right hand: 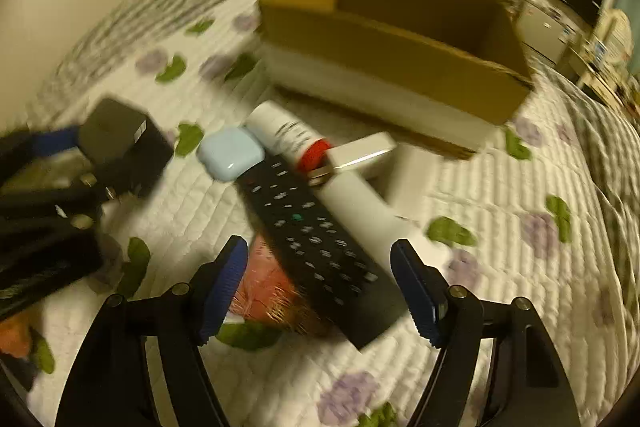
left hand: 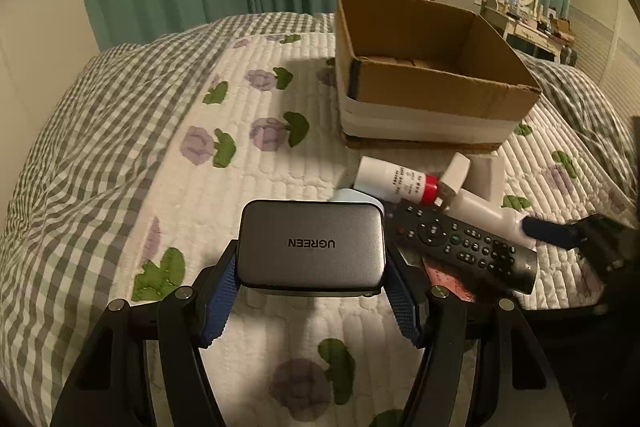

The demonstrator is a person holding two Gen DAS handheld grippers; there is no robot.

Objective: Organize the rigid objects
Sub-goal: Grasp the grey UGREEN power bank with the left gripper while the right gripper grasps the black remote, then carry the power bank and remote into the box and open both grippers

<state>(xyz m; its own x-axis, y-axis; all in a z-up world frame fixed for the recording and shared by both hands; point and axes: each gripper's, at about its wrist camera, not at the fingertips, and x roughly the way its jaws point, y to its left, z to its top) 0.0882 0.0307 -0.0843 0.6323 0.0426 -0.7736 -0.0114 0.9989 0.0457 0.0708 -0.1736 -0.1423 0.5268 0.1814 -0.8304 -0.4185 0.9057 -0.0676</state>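
Left claw grips the charger between its pads — right claw spread above the remote

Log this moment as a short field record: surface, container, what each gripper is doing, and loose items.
surface: quilted bedspread with floral print
container: open cardboard box, interior mostly out of sight
left gripper: shut on grey UGREEN charger, lifted over the bed
right gripper: open, straddling black remote
loose items: white bottle with red cap, light blue case, white adapter
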